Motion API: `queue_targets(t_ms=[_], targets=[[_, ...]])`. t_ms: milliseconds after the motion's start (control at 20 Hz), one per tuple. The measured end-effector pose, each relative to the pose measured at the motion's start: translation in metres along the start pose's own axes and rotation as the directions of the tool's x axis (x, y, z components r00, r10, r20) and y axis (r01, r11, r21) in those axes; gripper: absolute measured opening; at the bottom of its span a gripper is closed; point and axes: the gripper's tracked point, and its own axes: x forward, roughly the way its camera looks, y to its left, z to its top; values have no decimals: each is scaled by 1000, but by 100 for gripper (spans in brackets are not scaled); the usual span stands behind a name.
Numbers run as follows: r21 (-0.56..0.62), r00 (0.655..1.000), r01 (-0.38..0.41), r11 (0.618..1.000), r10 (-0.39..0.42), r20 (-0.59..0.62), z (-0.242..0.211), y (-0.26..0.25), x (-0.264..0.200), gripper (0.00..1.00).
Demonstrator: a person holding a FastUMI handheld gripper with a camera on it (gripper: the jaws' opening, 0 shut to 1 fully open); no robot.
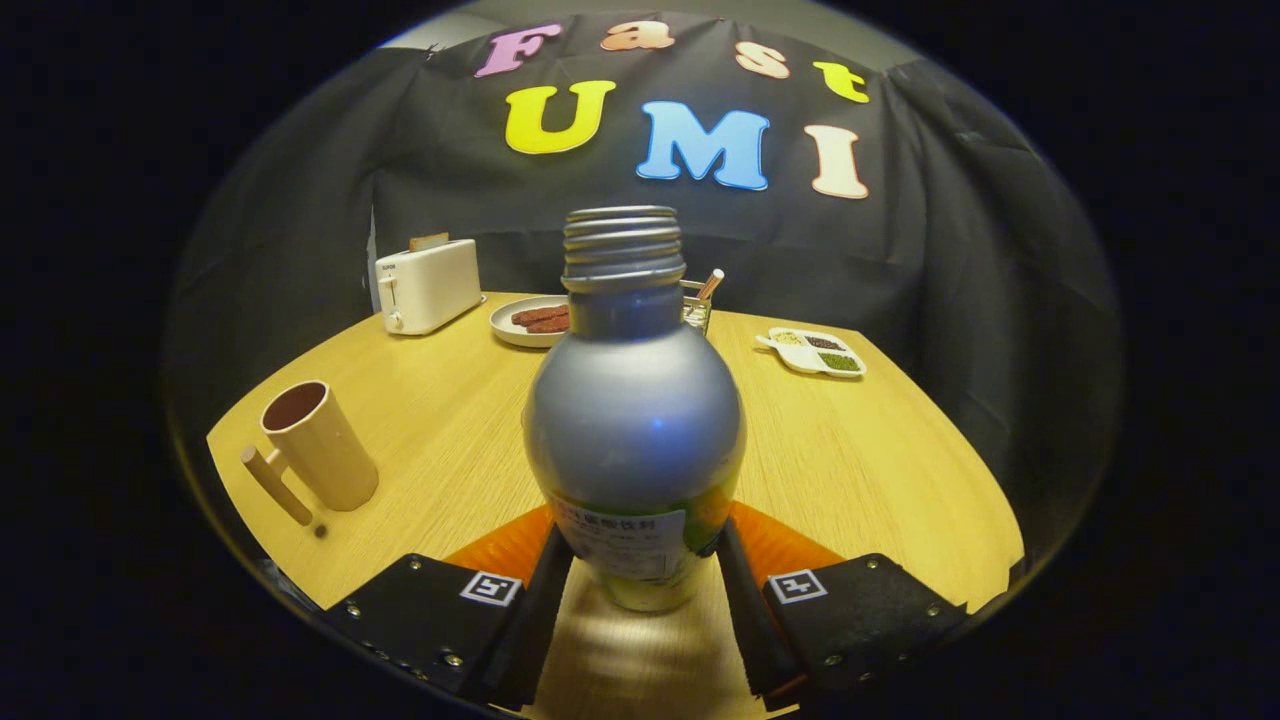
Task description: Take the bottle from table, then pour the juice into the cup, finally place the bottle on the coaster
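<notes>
One bottle (634, 420) stood upright, open neck pointing up, clamped low between the tool's (635, 580) two fingers; one cup (318, 445) sat left, one orange coaster (790, 545) beneath.

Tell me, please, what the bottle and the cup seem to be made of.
Bottle, held between the gripper fingers: probably metal, matte silver, with a soft sheen, a threaded open neck and a paper-like label low down. Cup, on the table beside it: matte beige, likely plastic or ceramic; the look cannot settle which.
</notes>
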Motion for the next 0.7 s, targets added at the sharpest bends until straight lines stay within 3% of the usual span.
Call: queue_targets(t_ms=[300,700], targets=[[-119,1000,24,993,-22,12,28,15,2,75],[-297,998,66,953,-62,20,49,34,0,75]])
